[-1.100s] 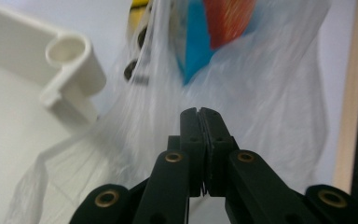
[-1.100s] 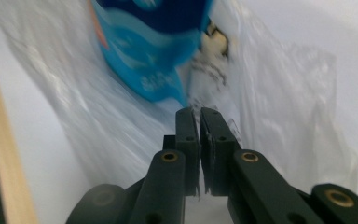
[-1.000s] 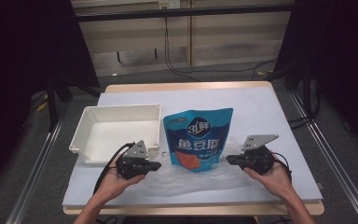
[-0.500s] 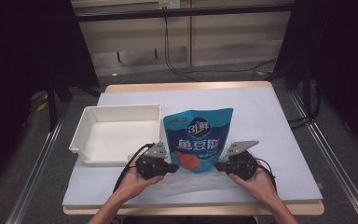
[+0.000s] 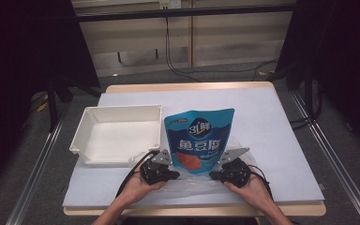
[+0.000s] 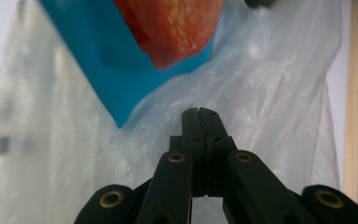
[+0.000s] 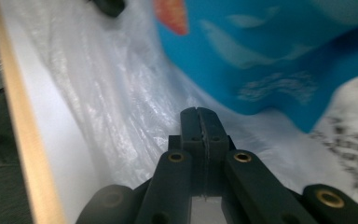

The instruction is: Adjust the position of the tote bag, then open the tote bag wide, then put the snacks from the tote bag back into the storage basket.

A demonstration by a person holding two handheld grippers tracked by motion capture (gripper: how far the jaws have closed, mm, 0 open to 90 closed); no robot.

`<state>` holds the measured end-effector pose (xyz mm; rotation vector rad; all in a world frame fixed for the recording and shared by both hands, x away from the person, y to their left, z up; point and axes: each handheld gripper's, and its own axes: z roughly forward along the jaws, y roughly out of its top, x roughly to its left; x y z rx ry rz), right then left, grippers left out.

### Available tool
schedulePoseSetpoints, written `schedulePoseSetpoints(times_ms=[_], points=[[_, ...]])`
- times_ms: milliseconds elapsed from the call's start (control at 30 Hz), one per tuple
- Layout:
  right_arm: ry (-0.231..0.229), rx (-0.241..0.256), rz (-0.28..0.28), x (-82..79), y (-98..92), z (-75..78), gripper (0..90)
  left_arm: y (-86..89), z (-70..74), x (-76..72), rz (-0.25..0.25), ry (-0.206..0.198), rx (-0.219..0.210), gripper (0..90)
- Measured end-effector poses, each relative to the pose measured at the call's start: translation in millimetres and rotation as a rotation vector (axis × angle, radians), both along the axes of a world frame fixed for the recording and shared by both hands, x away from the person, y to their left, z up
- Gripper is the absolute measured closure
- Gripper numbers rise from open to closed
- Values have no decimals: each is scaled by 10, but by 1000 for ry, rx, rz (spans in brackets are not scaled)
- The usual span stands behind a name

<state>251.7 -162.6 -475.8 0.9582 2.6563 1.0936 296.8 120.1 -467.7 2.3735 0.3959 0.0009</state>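
Near edge of the table (image 5: 281,122): left gripper (image 5: 165,174) and right gripper (image 5: 217,176), jaws pressed together with nothing visibly between them, rest on a clear plastic bag (image 6: 270,93). The blue snack pouch (image 5: 198,140) lies flat on it, mid-table. The film looks thin, soft and slippery; pinching a loose edge seems best. Towards the left edge, a white tray (image 5: 86,129).

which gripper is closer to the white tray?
The left gripper. It sits just off the white tray's near right corner; the right gripper is across the blue snack pouch from it.
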Motion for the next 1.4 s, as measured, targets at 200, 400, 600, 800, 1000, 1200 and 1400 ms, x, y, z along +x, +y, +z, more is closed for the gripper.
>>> schedulePoseSetpoints(times_ms=[200,400,600,800,1000,1200,1400], points=[[3,-5,40,-122,18,8,900,2,66,42,25,-27,-35,900],[6,-6,72,-163,7,10,900,-86,6,26,4,-38,-8,900],[14,-9,92,-185,19,18,900,-70,-64,0,13,-23,4,900],[8,7,85,-189,5,4,900,-42,-45,-89,-9,-23,27,900],[13,59,60,-175,-62,26,856,6,-8,-178,-70,-24,65,900],[-19,102,40,-175,-121,84,797,105,-7,-163,-74,16,48,900],[-49,146,27,-192,-157,174,717,144,73,-154,-66,-2,-19,891]])
